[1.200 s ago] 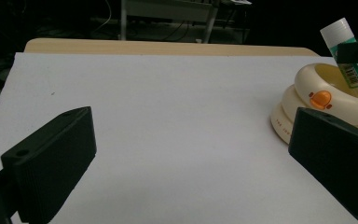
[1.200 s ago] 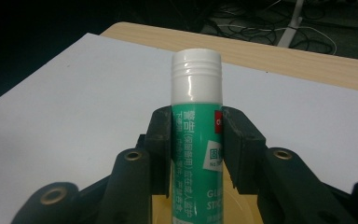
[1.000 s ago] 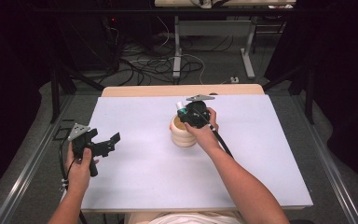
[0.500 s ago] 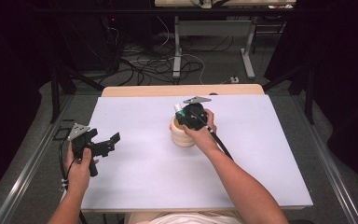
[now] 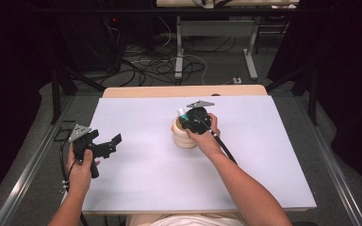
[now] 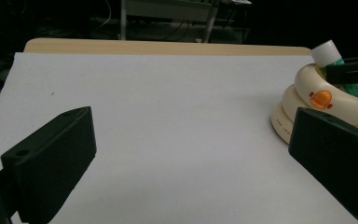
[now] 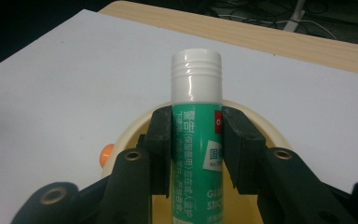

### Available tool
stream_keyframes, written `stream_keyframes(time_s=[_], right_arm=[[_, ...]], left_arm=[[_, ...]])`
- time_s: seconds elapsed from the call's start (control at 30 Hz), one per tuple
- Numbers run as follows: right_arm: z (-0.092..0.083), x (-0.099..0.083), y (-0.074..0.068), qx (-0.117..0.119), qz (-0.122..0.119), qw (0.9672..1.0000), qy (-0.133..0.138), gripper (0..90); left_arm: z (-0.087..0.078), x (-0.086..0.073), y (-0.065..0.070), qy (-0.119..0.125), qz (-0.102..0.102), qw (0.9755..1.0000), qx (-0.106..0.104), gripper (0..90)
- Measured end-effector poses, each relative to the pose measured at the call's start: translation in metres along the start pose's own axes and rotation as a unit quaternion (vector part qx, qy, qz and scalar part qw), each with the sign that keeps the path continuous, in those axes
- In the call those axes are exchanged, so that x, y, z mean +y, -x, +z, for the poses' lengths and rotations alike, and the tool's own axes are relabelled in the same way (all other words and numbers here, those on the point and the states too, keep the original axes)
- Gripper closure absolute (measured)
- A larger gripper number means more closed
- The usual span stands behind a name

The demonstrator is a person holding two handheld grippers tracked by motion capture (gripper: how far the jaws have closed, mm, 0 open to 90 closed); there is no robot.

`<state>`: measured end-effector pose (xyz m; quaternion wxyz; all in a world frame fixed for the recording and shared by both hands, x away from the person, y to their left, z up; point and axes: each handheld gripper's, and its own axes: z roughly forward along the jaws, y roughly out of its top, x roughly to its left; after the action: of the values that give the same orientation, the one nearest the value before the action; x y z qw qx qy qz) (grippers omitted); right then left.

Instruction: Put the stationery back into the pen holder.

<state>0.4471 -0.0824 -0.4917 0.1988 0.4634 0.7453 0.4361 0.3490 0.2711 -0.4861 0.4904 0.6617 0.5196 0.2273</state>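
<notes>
Right now the right gripper point(image 7: 196, 140) is clamped on a green glue stick with a white ribbed cap point(image 7: 196, 121), its two black jaws pressing the tube from either side just below the cap. The stick stands upright, its cap well clear of the jaws, and its lower part reaches down inside a cream-coloured, ring-stacked plastic pot with an orange button on its side point(image 5: 183, 136). In the high view the right gripper point(image 5: 194, 120) sits directly over that pot, with the person's right hand point(image 5: 203, 136) wrapped around it and its black cable trailing back along the forearm.

Off to the side, the left gripper point(image 5: 104, 145) is held in the left hand point(image 5: 81, 169) over the near left part of the white table top point(image 5: 264, 155), well apart from the pot. Its jaws stand wide with nothing between them. In the left gripper view, the pot point(image 6: 307, 109) lies at the far right, the glue stick's cap point(image 6: 327, 52) poking up above its rim.
</notes>
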Motion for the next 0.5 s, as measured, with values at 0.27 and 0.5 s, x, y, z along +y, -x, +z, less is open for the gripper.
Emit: stream_keyframes(time_s=[0.27, 0.5], right_arm=[[-0.0022, -0.0018, -0.0003, 0.004, 0.004, 1.0000, -0.008, 65.3], [-0.0073, -0.0002, -0.0021, 0.010, 0.004, 0.9999, -0.001, 57.4]], left_arm=[[-0.0004, 0.0002, -0.0002, 0.000, 0.000, 1.0000, 0.000, 0.5], [-0.0005, 0.0003, -0.0004, 0.000, 0.000, 1.0000, 0.001, 0.5]])
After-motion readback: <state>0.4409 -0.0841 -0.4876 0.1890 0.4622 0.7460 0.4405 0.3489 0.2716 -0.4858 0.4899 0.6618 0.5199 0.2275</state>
